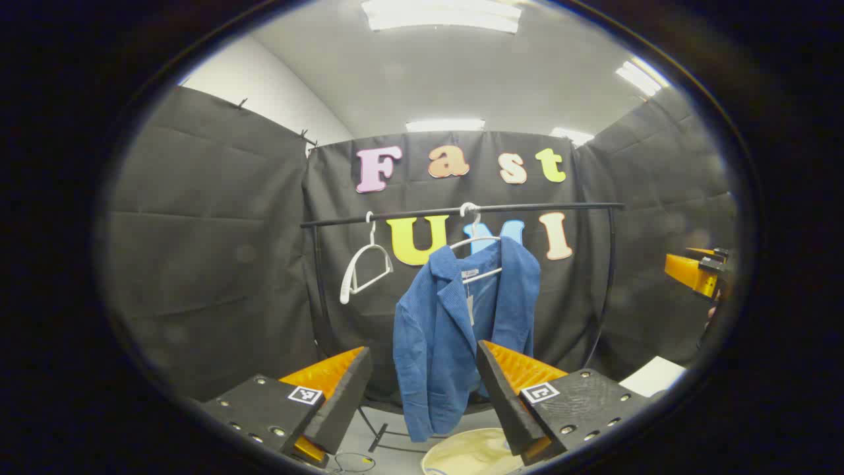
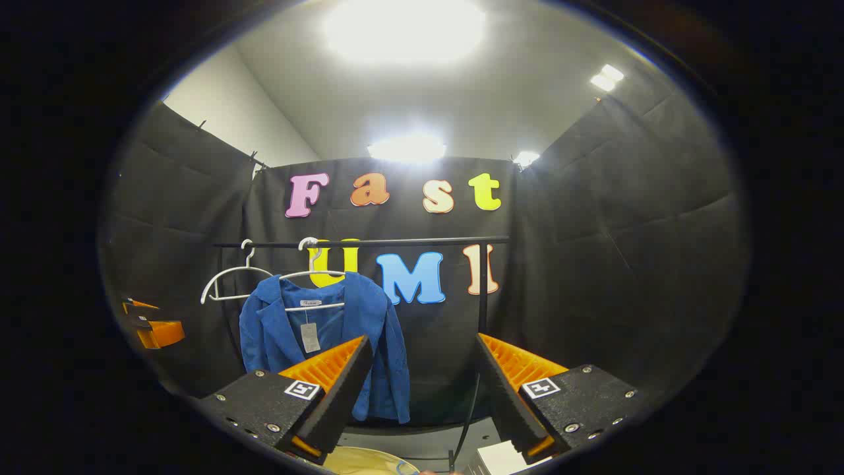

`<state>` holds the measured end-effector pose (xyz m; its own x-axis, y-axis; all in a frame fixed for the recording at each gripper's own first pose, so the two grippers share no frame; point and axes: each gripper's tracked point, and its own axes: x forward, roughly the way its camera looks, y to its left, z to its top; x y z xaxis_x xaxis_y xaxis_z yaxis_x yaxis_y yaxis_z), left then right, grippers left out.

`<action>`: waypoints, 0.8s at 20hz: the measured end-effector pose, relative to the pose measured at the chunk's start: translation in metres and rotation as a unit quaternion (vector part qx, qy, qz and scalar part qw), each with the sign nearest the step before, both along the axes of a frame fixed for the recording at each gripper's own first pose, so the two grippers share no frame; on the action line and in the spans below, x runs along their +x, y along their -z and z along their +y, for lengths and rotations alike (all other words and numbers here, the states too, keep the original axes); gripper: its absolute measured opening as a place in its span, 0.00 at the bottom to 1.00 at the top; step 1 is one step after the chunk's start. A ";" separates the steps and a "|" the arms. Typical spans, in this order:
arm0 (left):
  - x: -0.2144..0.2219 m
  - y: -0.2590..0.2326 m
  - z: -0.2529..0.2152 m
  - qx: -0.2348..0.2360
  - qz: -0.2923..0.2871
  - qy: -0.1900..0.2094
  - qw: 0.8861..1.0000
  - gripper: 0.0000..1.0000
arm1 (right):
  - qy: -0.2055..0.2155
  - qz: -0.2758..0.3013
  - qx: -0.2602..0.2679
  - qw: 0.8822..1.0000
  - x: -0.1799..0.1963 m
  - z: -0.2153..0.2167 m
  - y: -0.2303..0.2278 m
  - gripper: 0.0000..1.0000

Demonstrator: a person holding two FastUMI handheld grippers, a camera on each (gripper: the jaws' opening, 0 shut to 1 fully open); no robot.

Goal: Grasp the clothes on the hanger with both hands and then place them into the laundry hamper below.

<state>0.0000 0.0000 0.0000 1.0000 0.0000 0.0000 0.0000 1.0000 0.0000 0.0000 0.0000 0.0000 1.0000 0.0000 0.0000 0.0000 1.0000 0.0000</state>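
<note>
Blue jacket (image 1: 455,330) on white hanger (image 1: 476,245)

A blue jacket (image 1: 455,330) hangs on a white hanger (image 1: 476,247) from the black rail (image 1: 461,212), beside 1 bare hanger (image 1: 366,267). The left gripper (image 1: 422,389) gapes wide before it, above the cream hamper (image 1: 471,452).

We see black rail (image 1: 461,211) carrying two white hangers: empty hanger (image 1: 362,267) left of jacket hanger (image 1: 476,247); blue jacket (image 1: 455,336) hanging there.
</note>
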 end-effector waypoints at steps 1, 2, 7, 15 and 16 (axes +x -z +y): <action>-0.002 0.000 0.002 -0.001 0.000 0.000 1.000 0.93 | -0.001 0.003 0.002 1.000 -0.003 0.002 0.001 0.95; -0.005 0.002 0.002 -0.002 0.001 0.000 1.000 0.93 | -0.001 0.004 0.003 1.000 -0.005 0.004 0.002 0.95; -0.016 0.010 0.006 -0.003 0.009 -0.001 1.000 0.93 | -0.011 0.017 0.002 1.000 -0.015 0.016 0.006 0.95; -0.046 0.019 0.024 -0.023 0.021 -0.014 0.999 0.93 | -0.031 0.030 -0.005 0.999 -0.042 0.042 0.009 0.95; -0.050 0.020 0.027 -0.025 0.021 -0.016 0.999 0.93 | -0.032 0.030 -0.007 0.999 -0.047 0.045 0.009 0.95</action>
<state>-0.0498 0.0268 -0.0201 0.9986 0.0301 -0.0432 -0.0322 0.9982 -0.0502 -0.0466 0.0450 -0.0089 0.9960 0.0645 -0.0611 -0.0653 0.9978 -0.0112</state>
